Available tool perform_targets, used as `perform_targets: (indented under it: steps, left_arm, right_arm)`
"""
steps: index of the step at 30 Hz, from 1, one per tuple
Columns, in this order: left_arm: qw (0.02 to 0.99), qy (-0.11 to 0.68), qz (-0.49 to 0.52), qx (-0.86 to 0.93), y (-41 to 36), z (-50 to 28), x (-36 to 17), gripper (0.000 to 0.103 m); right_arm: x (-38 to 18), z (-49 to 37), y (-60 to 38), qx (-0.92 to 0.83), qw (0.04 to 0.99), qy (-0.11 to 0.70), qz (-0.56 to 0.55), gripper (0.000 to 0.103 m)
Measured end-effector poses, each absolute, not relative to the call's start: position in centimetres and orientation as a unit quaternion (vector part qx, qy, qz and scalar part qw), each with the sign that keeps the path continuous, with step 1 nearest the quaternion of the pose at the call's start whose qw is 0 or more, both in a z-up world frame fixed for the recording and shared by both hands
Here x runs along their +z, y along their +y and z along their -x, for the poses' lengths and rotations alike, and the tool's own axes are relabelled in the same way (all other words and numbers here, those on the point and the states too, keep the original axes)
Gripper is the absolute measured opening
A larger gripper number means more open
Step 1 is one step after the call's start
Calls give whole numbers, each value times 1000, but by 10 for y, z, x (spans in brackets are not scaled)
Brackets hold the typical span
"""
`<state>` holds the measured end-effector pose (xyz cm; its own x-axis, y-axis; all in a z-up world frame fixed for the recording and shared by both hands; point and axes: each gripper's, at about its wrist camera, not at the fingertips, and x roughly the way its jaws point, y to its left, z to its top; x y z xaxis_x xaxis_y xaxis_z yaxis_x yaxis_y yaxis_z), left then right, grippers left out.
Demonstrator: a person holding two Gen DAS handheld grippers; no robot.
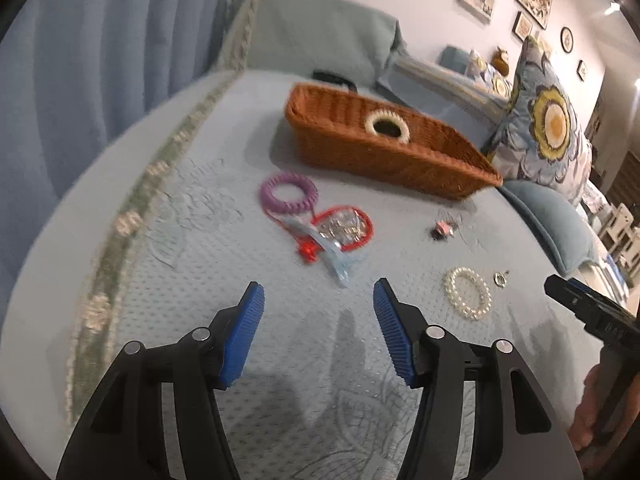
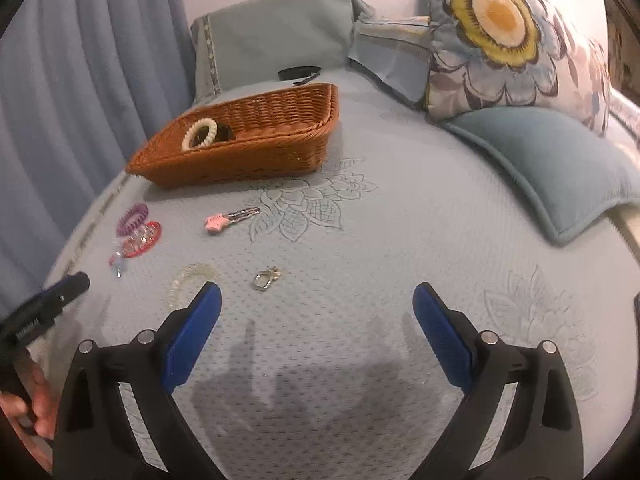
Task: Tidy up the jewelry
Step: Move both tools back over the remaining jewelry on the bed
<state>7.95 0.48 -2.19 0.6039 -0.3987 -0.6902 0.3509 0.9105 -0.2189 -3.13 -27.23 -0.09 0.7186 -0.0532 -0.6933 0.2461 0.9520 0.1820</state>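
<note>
Step in hand, as judged: between picks, one cream coil band (image 1: pixel 387 125) already in the wicker basket (image 1: pixel 400 160). Left tool (image 1: pixel 319 294) gapes wide, holding nothing; right tool (image 2: pixel 316 296) likewise wide and empty. Both hover above the bed (image 2: pixel 360 240). Loose items lie ahead of the left tool: blue clip (image 1: pixel 338 258) nearest, red bracelet (image 1: pixel 352 224) and purple coil (image 1: pixel 288 192) beyond. Pearl bracelet (image 1: pixel 468 293) lies beside the right tool's left finger. Next move probably calls for lowering over one piece and closing.
</note>
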Motion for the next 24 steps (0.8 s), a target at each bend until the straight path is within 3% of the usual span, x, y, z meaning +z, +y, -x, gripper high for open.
perform_targets:
  steps: [3,9,21,24]
  left_arm:
    - [884,408,31,-225,-2,-84,-27,52]
    - [874,427,28,-233,-16,-96,-34,37]
    - [880,430,4,-203,-36,-120,-37,37]
    - [881,429,3,-201,-36,-122,-38,37]
  right_arm:
    - [-3,28,-263,-67,919,370,-114,89]
    - [-8,18,-235,-32,919,386,-66,56]
    - [-16,-2,-227,25,908,403,-113,55]
    - [-14,-16,-217,35,906,409,-105,50]
